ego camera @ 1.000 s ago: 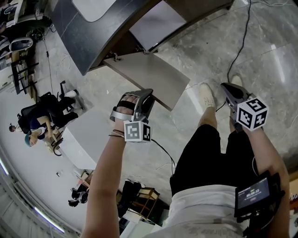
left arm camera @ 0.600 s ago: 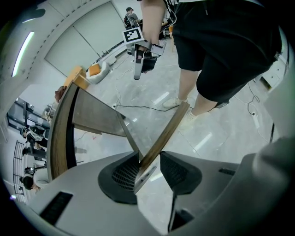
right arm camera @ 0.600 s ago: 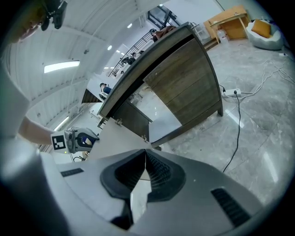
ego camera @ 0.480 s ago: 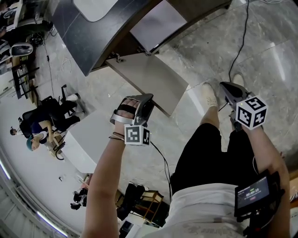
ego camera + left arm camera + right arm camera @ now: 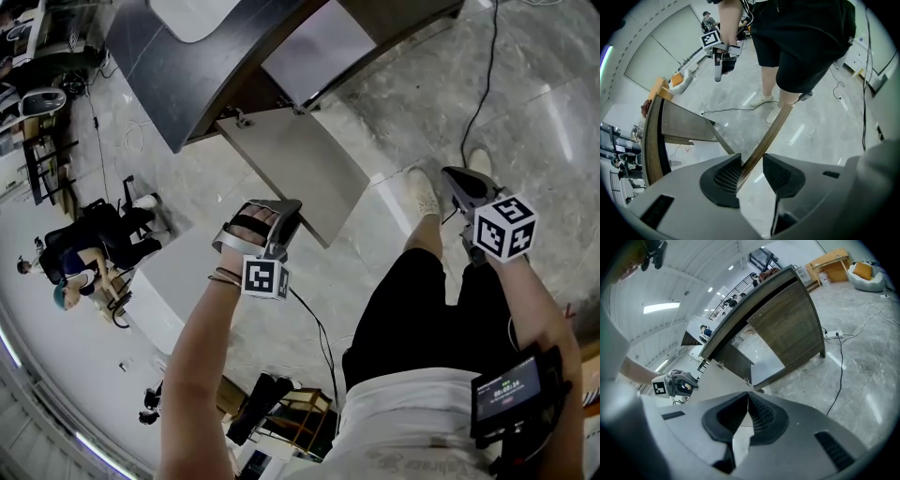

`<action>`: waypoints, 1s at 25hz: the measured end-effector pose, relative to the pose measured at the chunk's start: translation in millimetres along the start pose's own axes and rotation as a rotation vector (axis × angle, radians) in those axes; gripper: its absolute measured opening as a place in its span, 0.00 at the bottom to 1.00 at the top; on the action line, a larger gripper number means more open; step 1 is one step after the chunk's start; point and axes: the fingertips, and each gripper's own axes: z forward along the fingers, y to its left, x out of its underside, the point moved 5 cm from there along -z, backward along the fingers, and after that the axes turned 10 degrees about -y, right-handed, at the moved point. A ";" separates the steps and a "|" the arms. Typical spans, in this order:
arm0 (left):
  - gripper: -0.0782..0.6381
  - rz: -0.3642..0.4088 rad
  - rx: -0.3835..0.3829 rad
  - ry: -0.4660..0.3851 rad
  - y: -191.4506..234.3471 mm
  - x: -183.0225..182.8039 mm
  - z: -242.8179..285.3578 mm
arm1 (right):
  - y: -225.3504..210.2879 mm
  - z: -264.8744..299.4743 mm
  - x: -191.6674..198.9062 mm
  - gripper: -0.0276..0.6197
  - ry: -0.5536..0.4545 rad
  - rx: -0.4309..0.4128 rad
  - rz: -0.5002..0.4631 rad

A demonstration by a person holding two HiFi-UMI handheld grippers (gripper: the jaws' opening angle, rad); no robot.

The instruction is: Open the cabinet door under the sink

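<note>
The sink cabinet with its dark top fills the upper part of the head view. Its beige door stands swung out over the floor. My left gripper is at the door's free edge, pointing steeply down. In the left gripper view the door edge runs between the jaws of my left gripper. It leans on one pad, with a gap to the other. My right gripper hangs beside the person's leg, away from the cabinet. Seen in its own view, my right gripper is shut on nothing.
A black cable trails over the marble floor right of the cabinet. The person's shoe stands near the door's corner. A white low block lies left of my left hand. Other people sit farther left.
My left gripper has shifted down and left in the head view and rolled, and the door has swung a little wider with it. The right gripper has stayed put.
</note>
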 end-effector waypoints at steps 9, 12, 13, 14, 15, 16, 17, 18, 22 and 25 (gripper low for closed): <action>0.34 0.048 0.000 0.047 -13.4 13.3 6.7 | 4.7 -5.6 -3.6 0.07 -0.001 0.006 -0.029; 0.44 0.036 0.000 0.109 -21.7 28.0 5.6 | 4.8 -8.6 -11.3 0.07 -0.013 0.011 -0.041; 0.47 0.034 -0.001 0.128 -25.1 33.4 5.8 | 3.2 -9.6 -12.5 0.07 -0.017 0.013 -0.044; 0.47 0.035 -0.005 0.144 -28.7 37.9 7.0 | 0.3 -10.5 -12.4 0.07 -0.020 0.017 -0.047; 0.47 0.035 -0.011 0.154 -32.3 40.9 8.8 | -2.9 -11.7 -11.6 0.07 -0.022 0.022 -0.051; 0.47 0.034 -0.018 0.157 -35.4 41.9 9.6 | -4.8 -13.8 -11.3 0.07 -0.024 0.027 -0.053; 0.47 0.033 -0.024 0.156 -37.6 41.0 8.0 | -3.6 -17.4 -12.7 0.07 -0.025 0.033 -0.054; 0.47 0.036 -0.028 0.150 -38.2 38.2 3.5 | 1.0 -22.6 -16.3 0.07 -0.026 0.039 -0.055; 0.47 0.058 -0.013 0.140 -37.5 25.7 -23.1 | 30.0 -46.5 -36.7 0.07 -0.022 0.059 -0.073; 0.47 0.049 0.013 0.139 -38.8 35.9 -33.0 | 40.2 -45.9 -51.3 0.07 -0.049 0.050 -0.097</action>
